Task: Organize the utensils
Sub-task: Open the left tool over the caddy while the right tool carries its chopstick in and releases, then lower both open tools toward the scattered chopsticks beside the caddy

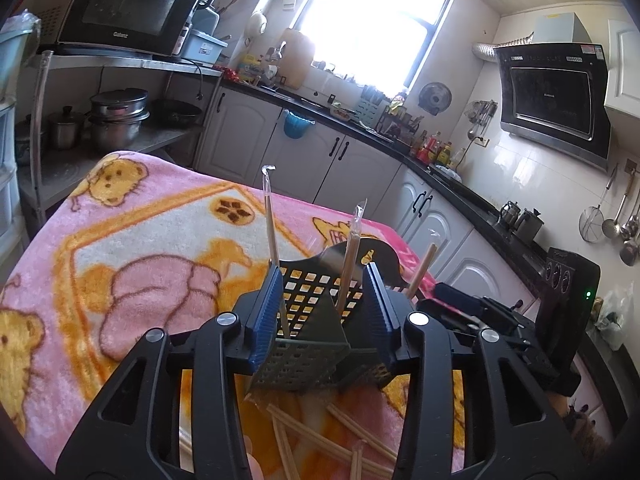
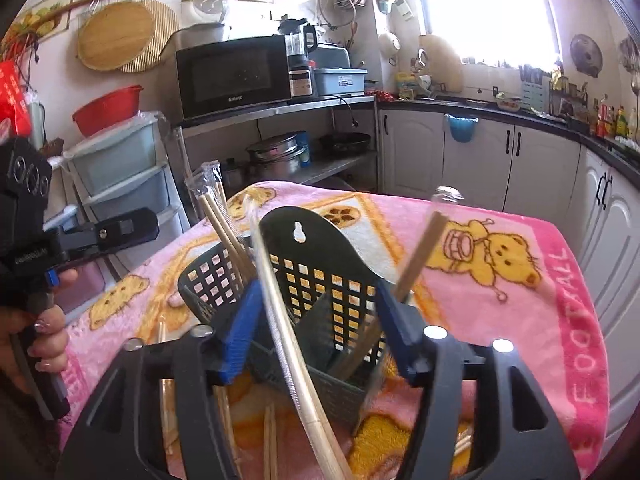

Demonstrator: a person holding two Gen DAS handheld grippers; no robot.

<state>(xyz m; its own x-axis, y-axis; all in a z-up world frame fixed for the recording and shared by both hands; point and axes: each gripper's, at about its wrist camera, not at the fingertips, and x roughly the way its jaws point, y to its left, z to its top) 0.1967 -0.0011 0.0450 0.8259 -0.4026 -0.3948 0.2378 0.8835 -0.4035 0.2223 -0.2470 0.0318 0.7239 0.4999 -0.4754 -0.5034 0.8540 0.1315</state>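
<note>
A: Left wrist view first. Left gripper (image 1: 324,312) has its blue ribbed jaws part-spread around the near corner of the dark perforated plastic utensil caddy (image 1: 320,296); pads look beside the wall, not pressing, nothing pinched. Caddy stands upright on the pink bear-print fleece blanket (image 1: 132,240).

B: Chopsticks?

A: Thin wooden chopsticks in clear plastic sleeves (image 1: 270,216) stand in the caddy, leaning toward 12 o'clock from the jaws. More loose ones (image 1: 304,436) lie flat on the blanket at 6 o'clock, under the gripper. Right gripper (image 1: 472,304) shows at 3 o'clock, just beside the caddy.

B: Right wrist view?

A: Right gripper (image 2: 316,332) jaws wide apart, pinching nothing. One sleeved chopstick (image 2: 280,320) runs between them from 6 o'clock up toward 12, blurred, touching neither pad as far as I can tell. Caddy (image 2: 320,280) sits dead ahead. Another chopstick (image 2: 420,256) leans out at 1 o'clock, a bundle (image 2: 220,216) at 11. Left gripper (image 2: 100,236), held by a hand (image 2: 44,344), at 9 o'clock.

B: Handling?

A: Judgement: light, stiff, and the sleeves are slippery. Pinch mid-shaft, across the width. The caddy is light too, so it may tip.
</note>
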